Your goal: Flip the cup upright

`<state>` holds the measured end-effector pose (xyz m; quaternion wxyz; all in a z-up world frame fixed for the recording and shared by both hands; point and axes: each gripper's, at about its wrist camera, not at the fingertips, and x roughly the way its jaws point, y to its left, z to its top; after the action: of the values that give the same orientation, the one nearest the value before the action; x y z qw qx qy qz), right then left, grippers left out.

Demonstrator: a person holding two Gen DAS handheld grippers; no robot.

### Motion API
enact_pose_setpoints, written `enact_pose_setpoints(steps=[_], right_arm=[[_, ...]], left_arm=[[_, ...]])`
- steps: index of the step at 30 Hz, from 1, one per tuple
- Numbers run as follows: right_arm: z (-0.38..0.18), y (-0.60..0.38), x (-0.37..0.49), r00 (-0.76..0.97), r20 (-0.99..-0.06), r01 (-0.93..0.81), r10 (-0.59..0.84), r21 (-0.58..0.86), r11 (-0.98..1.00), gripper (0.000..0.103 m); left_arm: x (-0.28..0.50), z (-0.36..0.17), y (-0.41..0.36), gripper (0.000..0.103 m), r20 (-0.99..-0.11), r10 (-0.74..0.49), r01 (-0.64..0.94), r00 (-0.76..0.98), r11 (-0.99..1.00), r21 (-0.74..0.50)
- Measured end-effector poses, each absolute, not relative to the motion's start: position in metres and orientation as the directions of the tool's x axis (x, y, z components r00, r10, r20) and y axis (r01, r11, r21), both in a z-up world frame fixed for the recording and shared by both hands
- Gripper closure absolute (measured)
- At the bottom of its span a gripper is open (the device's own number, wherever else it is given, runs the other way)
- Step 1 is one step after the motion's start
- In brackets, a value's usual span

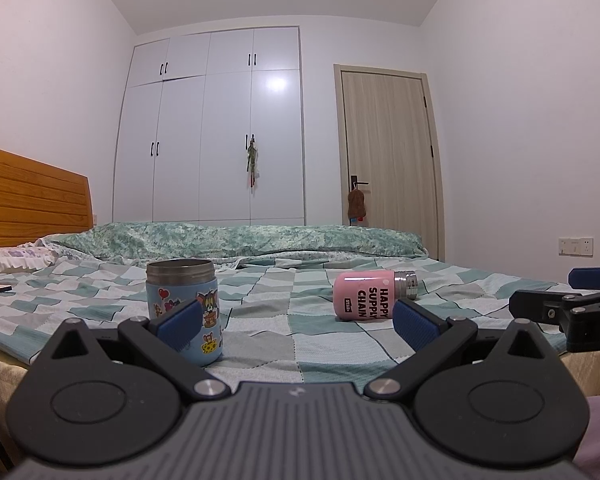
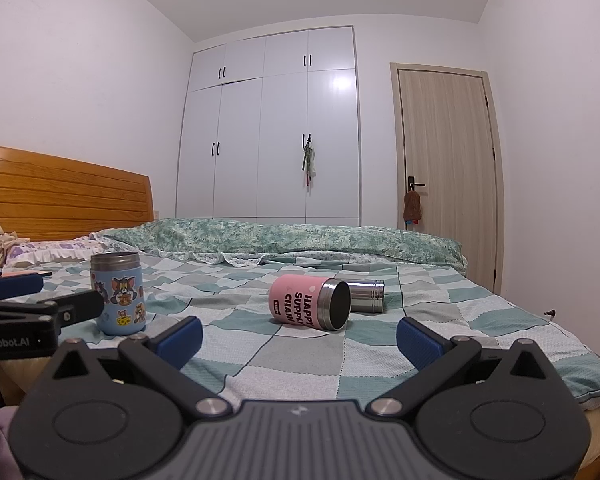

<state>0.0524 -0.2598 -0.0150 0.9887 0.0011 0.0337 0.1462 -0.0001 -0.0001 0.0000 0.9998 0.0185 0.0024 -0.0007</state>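
Observation:
A pink cup [image 2: 300, 302] printed "HAPPY SUPPLY CHAIN" lies on its side on the checked bed cover, open mouth toward the right wrist camera; it also shows in the left wrist view [image 1: 362, 295]. A steel cup [image 2: 366, 290] lies on its side right behind it. A blue cartoon cup [image 1: 184, 307] stands upright to the left, also in the right wrist view [image 2: 118, 293]. My left gripper [image 1: 297, 322] is open and empty, its left finger just in front of the blue cup. My right gripper [image 2: 300, 336] is open and empty, a short way in front of the pink cup.
The bed cover [image 2: 283, 356] slopes off at the near edge. A folded green quilt [image 2: 283, 236] lies along the far side, pillows [image 2: 47, 252] and a wooden headboard [image 2: 59, 196] at left. A wardrobe and a door stand behind.

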Motion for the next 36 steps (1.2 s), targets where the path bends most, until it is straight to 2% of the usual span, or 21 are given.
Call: enact_pose_setpoints(steps=[36], right_arm=[[-0.0147,-0.2597,0.0520,0.955,-0.066,-0.289,0.289,0.011,0.957,0.000]], left_arm=[[-0.0004,0.0019,-0.0030,0.000,-0.001,-0.004,0.004,1.000,0.999,0.038]])
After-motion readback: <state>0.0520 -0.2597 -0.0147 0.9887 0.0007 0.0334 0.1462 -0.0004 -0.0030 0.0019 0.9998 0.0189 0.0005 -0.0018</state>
